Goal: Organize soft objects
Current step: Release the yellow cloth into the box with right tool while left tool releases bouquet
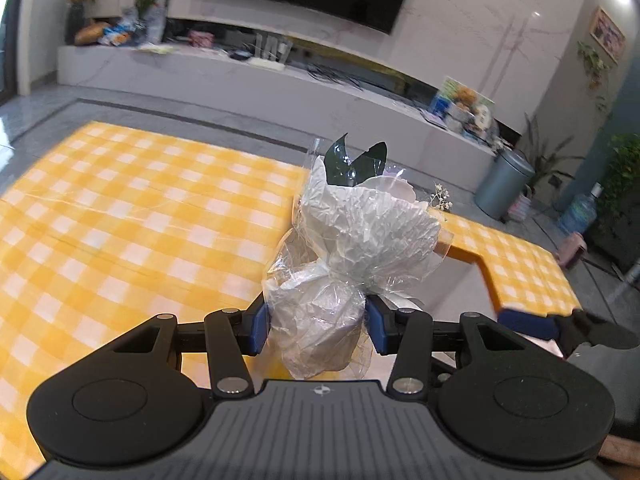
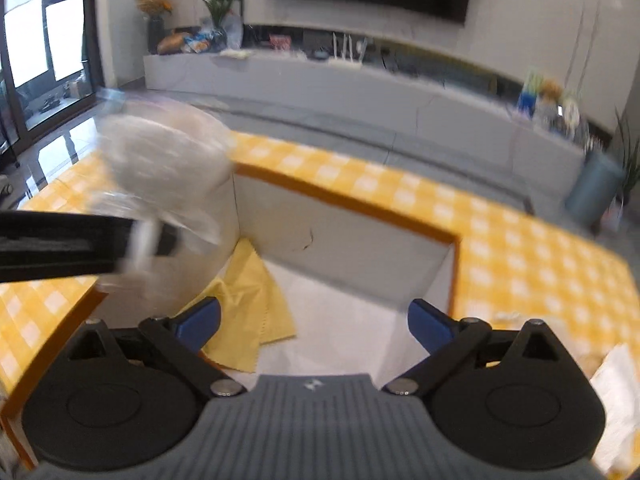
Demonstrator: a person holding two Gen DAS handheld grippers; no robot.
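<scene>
Left wrist view has the left tool (image 1: 316,326) clenched on a small bouquet wrapped in crinkly white paper and clear cellophane (image 1: 352,240), blue pads squeezing the narrow tied neck and stem bundle. The bouquet's long axis runs straight out ahead along the fingers, with two dark green leaves (image 1: 354,162) poking out of the far end, and it's held up off the yellow-and-white checkered counter (image 1: 132,208). Off to the right in that same view you can see the right tool's blue pad sitting at the edge of a cutout in the counter. Over on the right wrist view, the right tool (image 2: 314,326) is released, jaws wide, holding nothing, hovering over a white-walled recessed bin with an orange rim (image 2: 348,200) that already has a folded yellow cloth (image 2: 248,308) lying in it. The bouquet shows up there as a blurry white blob at upper left, so I'm guessing it sits just beside the bin's left wall, not over it yet. Looks like the drop needs the left tool to go rightward and down into that bin; it's the nearer one anyway, since it's got the thing.
</scene>
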